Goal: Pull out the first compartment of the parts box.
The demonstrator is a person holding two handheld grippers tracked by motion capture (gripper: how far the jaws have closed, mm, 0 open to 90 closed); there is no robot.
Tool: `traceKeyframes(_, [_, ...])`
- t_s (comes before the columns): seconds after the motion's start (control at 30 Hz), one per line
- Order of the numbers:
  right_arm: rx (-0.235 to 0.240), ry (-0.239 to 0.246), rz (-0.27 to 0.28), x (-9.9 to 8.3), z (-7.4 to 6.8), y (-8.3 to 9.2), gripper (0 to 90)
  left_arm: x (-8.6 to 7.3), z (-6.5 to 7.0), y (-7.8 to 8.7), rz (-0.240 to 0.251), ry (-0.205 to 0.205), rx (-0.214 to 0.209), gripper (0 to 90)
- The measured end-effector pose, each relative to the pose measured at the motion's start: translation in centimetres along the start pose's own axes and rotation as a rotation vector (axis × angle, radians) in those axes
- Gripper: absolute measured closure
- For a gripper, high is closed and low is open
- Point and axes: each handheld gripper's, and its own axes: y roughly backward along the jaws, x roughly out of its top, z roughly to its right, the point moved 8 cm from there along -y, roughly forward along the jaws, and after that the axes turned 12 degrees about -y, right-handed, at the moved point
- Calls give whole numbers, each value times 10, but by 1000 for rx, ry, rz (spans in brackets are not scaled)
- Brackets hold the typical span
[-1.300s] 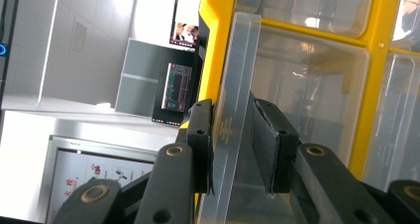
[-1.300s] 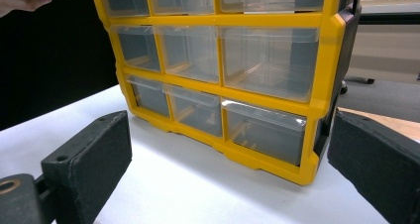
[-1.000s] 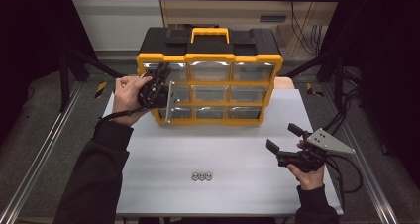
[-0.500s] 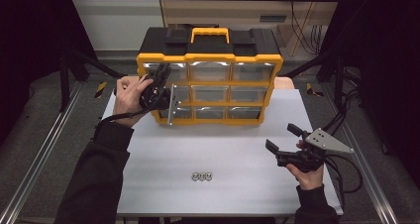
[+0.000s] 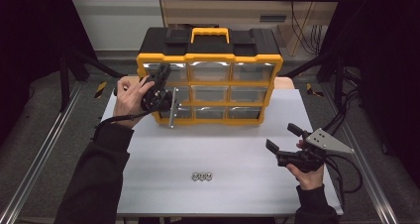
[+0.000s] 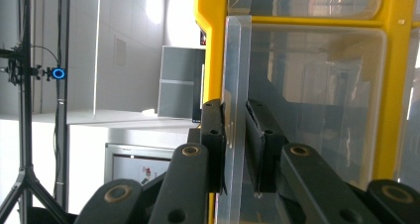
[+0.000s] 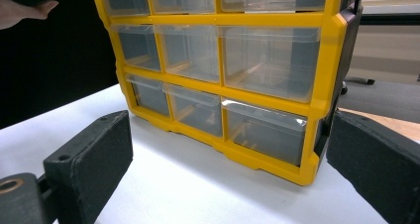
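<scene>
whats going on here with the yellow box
A person works at a table with a tool in each hand. The left tool has just been closing its jaws on the clear front lip of a drawer in the left column of the yellow organiser. The right tool hovers open over the table's right side, holding nothing. Three small metal pieces lie near the front edge.

One yellow organizer (image 5: 208,60) with nine clear drawers (image 5: 210,92), three small nuts (image 5: 202,176), two grippers (image 5: 285,144)
</scene>
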Motion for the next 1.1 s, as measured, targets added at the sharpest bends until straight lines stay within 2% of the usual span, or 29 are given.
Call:
traceKeyframes(0.67, [-2, 1, 7, 1, 0, 1, 45, 3, 1, 9, -19, -38, 11, 813])
traceKeyframes(0.83, [-1, 0, 6, 1, 0, 1, 44, 3, 2, 10, -24, -45, 27, 816])
traceKeyframes(1.1, [-1, -1, 6, 1, 0, 1, 44, 4, 1, 13, -29, -52, 23, 818])
